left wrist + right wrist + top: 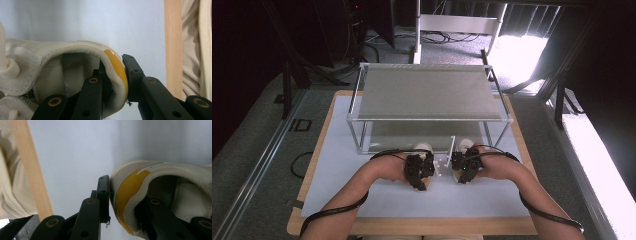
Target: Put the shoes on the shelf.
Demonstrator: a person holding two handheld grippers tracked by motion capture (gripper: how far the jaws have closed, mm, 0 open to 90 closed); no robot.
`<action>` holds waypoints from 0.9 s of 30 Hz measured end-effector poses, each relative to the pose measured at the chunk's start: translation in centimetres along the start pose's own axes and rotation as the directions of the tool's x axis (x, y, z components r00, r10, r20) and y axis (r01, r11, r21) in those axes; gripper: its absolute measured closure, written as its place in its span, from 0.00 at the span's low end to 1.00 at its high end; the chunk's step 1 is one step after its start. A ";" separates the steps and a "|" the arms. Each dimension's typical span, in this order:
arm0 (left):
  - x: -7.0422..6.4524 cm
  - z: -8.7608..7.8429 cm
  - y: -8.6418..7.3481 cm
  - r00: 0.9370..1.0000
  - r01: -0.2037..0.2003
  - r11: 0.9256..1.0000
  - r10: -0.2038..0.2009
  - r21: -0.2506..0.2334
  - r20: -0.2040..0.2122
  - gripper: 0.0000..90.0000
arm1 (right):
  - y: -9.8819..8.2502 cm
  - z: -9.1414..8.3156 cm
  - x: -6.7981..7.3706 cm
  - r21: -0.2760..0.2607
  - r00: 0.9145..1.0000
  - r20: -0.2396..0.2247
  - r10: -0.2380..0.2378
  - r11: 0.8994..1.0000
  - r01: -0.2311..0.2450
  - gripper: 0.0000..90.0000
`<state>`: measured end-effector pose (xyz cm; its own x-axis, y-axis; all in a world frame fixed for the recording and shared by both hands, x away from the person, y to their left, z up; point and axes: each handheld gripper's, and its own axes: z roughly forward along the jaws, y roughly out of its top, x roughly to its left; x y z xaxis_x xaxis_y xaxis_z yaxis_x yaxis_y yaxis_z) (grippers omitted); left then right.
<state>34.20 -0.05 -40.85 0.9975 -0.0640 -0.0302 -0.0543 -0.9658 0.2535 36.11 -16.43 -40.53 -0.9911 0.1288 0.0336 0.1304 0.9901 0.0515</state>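
L gripper [419, 172] at table centre, just off the 7 o'clock corner of the metal shelf rack [432, 92], held from 7 o'clock by L hand [389, 169], cable looping back along forearm. Jaws clamped on heel collar of L shoe [50, 67]: in left gripper view one jaw inside the opening, other pressing outside on yellow heel tab [116, 67], padded rim squeezed between. Cream/white sneaker, toe twd rack, resting over white mat [362, 165]; wooden table edge [172, 50] at 3 o'clock in that view, w/ beige clothing beyond. Small white bits on mat between the two grippers. R gripper [464, 167] just beside at 3 o'clock of L one, green light on body, R hand [497, 167] behind it. Same grip on R shoe [175, 185]: in right gripper view outer jaw flat vs yellow heel tab [127, 192], inner jaw inside collar, pinched tight. Both shoes near front legs of rack, side by side, not touching.
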 end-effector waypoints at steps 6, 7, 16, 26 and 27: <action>1.1 0.1 0.8 1.000 -0.021 0.999 0.021 -0.028 -0.005 0.87 | 0.4 -0.5 -1.6 -0.016 1.000 0.000 0.020 1.000 -0.020 0.83; 1.4 0.1 0.8 1.000 -0.028 0.999 0.028 -0.027 -0.011 0.87 | 0.3 -0.6 -1.9 -0.014 1.000 0.004 0.005 1.000 -0.005 0.83; 4.7 0.5 0.7 0.996 -0.059 0.994 0.053 -0.092 -0.070 0.87 | 0.2 -0.6 -4.8 -0.079 1.000 0.018 0.004 0.997 -0.003 0.79; 6.4 1.3 0.9 0.996 -0.053 0.985 0.039 -0.166 -0.085 0.82 | -0.4 -0.4 -5.4 -0.130 0.999 0.039 0.022 0.991 -0.016 0.69; 6.5 1.1 1.0 0.994 -0.044 0.982 0.025 -0.182 -0.108 0.82 | -0.4 -0.4 -5.6 -0.144 0.999 0.046 0.000 0.990 0.007 0.67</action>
<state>40.55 -1.74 -41.86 0.9949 -0.0603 0.0805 -0.0891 -0.9003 0.4261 41.59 -17.54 -40.35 -0.9913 0.1312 -0.0128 0.1262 0.9726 0.1952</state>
